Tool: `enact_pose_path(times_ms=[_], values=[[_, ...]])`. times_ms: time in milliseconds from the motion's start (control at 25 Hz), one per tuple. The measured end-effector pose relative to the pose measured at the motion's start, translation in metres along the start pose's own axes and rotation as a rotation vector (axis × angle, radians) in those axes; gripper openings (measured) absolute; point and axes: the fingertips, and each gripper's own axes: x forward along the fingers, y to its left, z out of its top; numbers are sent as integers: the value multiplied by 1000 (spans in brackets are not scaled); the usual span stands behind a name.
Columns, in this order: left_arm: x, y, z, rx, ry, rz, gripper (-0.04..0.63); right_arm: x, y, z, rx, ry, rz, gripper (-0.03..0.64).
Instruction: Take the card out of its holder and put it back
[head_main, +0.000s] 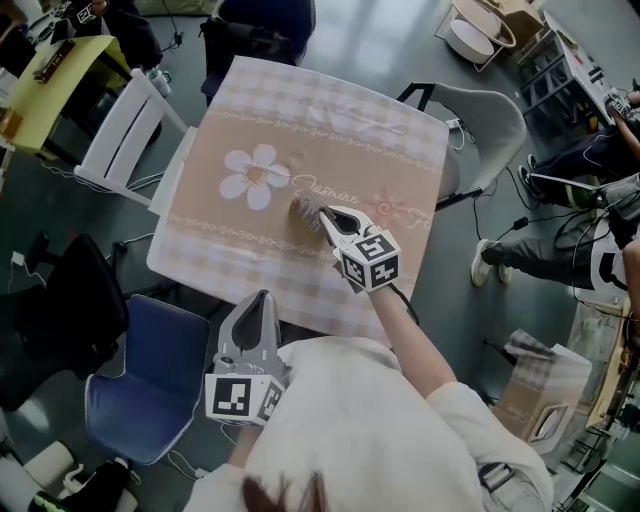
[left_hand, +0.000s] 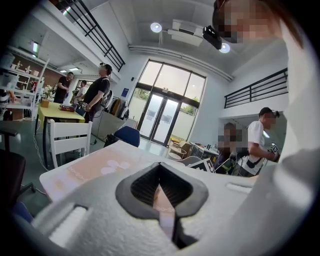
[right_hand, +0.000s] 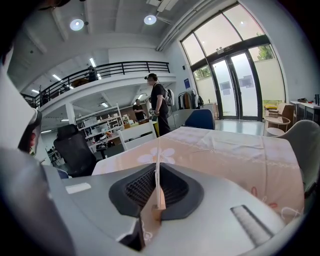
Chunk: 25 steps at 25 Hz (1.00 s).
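A thin pale card (right_hand: 158, 160) stands edge-on in a small wooden holder (right_hand: 159, 206) on the table's flower-patterned cloth (head_main: 380, 150). My right gripper (right_hand: 159, 167) reaches over the middle of the table and is shut on the card, its dark pads pressing on both faces. From the head view the card and holder (head_main: 305, 213) show just beyond the right gripper (head_main: 324, 214), to the right of the white flower print (head_main: 254, 177). My left gripper (head_main: 263, 297) hangs at the table's near edge, shut, with nothing in it. The left gripper (left_hand: 160, 167) shows only cloth through its jaws.
Around the table stand a white chair (head_main: 125, 135) at the left, a blue chair (head_main: 140, 385) at the near left and a grey chair (head_main: 490, 130) at the far right. A person sits at the right (head_main: 560, 250). A yellow table (head_main: 50, 85) is at the far left.
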Motion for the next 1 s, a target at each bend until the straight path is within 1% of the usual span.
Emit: enact_pose_path(times_ms=[120,360,1000], values=[[-1,2,-4,32,14,-12,0,-1,1,4,-4,-4,-2,15],[-2,1,-5,43,18,-18,0,-8,1,15,-1,-31,-7,15],[-3,-2,-2,24,1,-20,0,-24,3,44,-22,-97,-18,15]])
